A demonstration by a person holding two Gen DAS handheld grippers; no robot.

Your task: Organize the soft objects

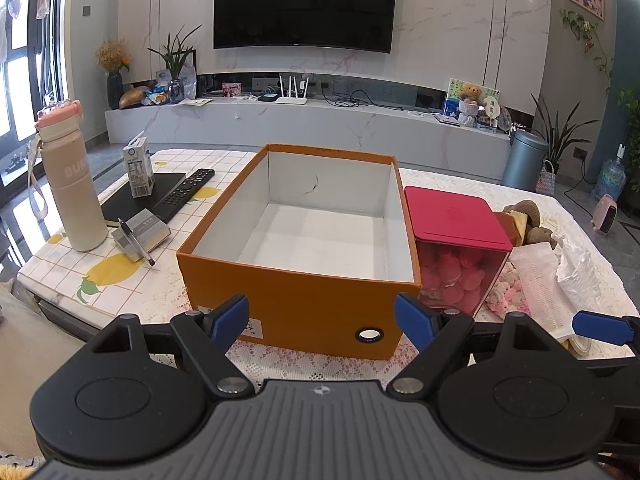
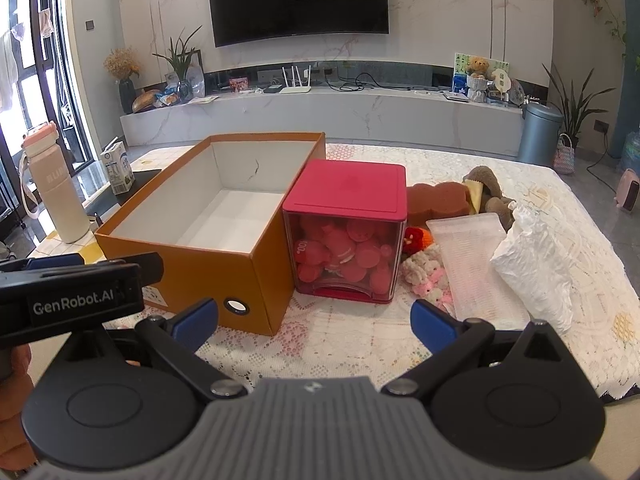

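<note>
both my claws are hovering low at the near edge of the counter (image 2: 360, 344), pointing level at 12 o'clock. left claw (image 1: 322, 322) is spread wide with nothing in it, aimed at the front wall of the orange cardboard box (image 1: 296, 308). right claw (image 2: 314, 322) is wide and empty too, over a bare strip of lace cloth, so there's open room there. the left one pokes into the right view at 9 o'clock.

the box is open on top, white inside, nothing in it. snug against its right side sits a red-lidded clear bin (image 2: 346, 236) full of round pinkish bits.

the soft stuff is piled at 2 o'clock from the right claw: a crochet pink-and-cream thing (image 2: 426, 270), a brown sponge (image 2: 436, 198), a brown plush (image 2: 490, 190), a flat clear packet (image 2: 476, 264) and a crinkly white bag (image 2: 534, 268), all touching.
</note>
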